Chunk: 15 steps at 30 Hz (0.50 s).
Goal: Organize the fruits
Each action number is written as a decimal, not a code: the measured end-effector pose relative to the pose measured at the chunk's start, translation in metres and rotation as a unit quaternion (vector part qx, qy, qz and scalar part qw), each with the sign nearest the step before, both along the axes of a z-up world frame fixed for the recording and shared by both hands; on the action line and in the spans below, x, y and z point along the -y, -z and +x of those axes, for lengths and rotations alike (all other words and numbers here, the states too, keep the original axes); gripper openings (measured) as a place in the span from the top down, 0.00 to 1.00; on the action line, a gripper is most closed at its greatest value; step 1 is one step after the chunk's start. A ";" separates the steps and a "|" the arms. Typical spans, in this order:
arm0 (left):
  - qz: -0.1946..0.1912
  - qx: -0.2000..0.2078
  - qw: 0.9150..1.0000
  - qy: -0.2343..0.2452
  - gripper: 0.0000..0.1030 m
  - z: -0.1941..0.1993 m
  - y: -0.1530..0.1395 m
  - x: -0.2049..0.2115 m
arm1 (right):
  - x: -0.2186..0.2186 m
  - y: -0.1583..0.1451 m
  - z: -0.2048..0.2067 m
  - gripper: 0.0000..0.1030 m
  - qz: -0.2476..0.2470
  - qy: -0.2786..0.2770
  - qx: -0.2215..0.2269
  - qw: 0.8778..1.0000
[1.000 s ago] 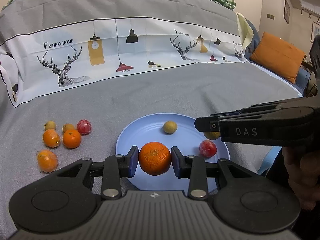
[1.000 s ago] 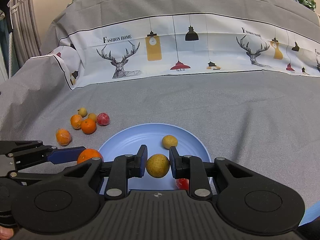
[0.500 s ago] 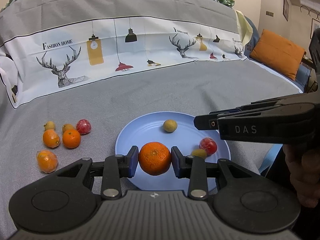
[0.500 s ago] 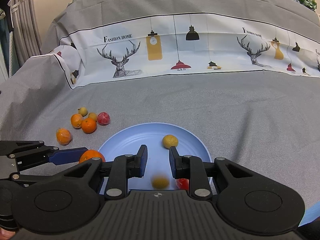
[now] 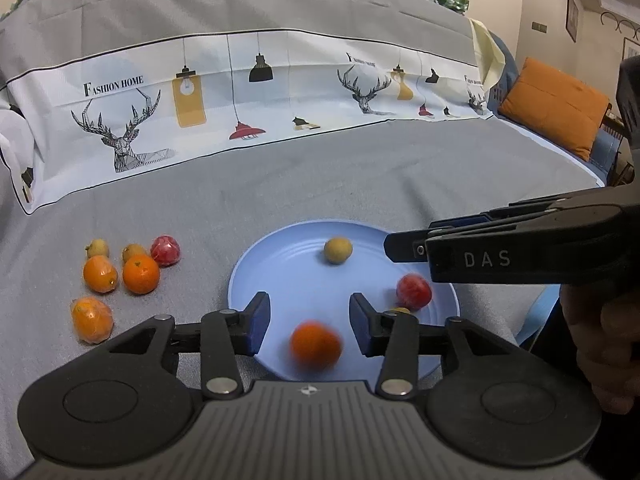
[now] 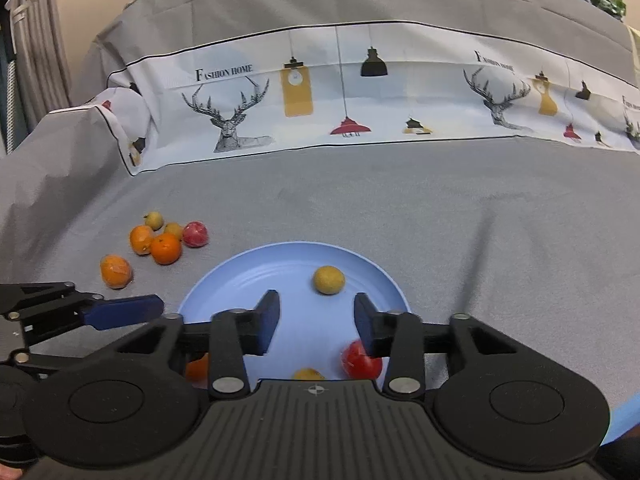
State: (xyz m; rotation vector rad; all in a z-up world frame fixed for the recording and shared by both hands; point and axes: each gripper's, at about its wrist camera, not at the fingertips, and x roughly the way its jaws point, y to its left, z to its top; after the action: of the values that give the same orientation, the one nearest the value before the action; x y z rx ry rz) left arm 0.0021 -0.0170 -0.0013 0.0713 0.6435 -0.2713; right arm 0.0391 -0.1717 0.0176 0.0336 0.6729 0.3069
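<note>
While 6 fruits (image 5: 141,274) lie beside the plate (image 5: 280,264), a blurred, probably orange fruit (image 5: 315,345) sits inside.

Grey deer-print sofa cover (image 5: 280,184), orange cushion (image 5: 554,106)

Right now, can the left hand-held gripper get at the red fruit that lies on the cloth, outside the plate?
Probably yes. The left hand-held gripper is open and empty, its orange just dropped. The red fruit lies far left on the cloth, with nothing between.

The orange (image 5: 315,345) on the blue plate (image 5: 280,256) is motion-blurred, and a gripper finger hides most of the small yellow fruit (image 5: 400,311)
</note>
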 end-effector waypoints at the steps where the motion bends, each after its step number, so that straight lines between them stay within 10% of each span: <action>1: 0.001 0.000 1.000 0.000 0.53 0.000 0.000 0.000 | 0.000 0.000 0.000 0.58 0.000 0.000 0.000 1.000; 15: 0.000 0.002 1.000 -0.004 0.61 -0.001 -0.001 -0.001 | -0.002 0.002 0.000 0.58 -0.010 0.005 0.006 1.000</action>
State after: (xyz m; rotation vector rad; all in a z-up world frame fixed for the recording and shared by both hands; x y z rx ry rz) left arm 0.0007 -0.0165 0.0000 0.0689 0.6403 -0.2628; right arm 0.0387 -0.1695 0.0161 0.0163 0.6646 0.2914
